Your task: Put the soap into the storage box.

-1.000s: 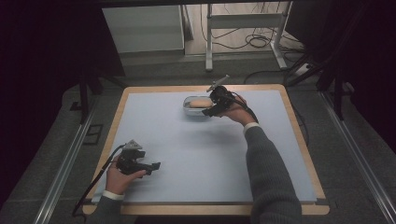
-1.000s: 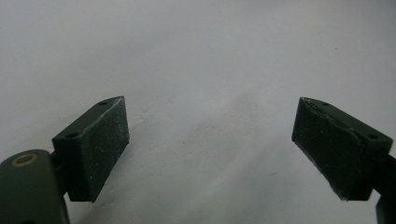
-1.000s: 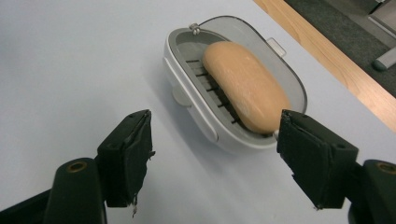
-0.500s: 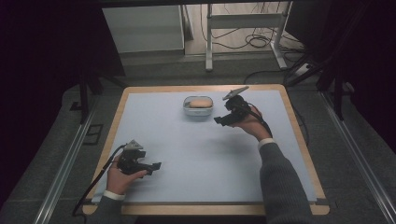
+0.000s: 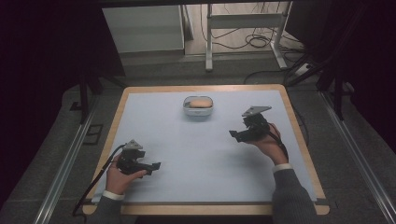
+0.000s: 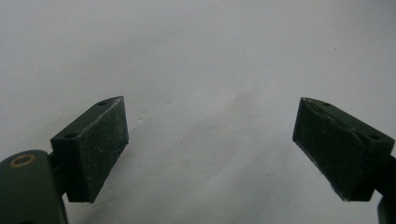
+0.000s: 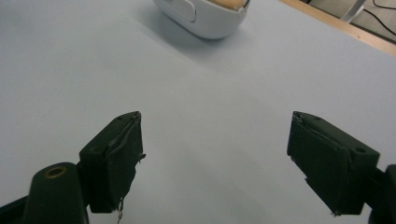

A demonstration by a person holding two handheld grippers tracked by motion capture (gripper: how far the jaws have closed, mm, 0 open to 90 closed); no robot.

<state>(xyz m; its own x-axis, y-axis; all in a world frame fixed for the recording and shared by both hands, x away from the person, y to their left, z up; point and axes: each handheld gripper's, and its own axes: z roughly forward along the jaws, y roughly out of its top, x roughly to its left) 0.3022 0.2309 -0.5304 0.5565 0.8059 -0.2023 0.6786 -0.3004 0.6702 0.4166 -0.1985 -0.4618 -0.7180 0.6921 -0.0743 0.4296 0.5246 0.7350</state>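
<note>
Both empty, jaws apart: right gripper [image 5: 236, 135] near right edge, clear of bowl [image 5: 198, 106] with bread [image 5: 199, 102] by far edge; left gripper [image 5: 155, 165] near front-left corner. Best retreating without nudging bowl.

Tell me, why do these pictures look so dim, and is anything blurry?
High view: the table is lit while the surroundings sink into darkness. Right gripper view: the bowl casts a soft shadow on the mat, and the close jaws look slightly soft. Left gripper view: even grey light, no glare.
</note>
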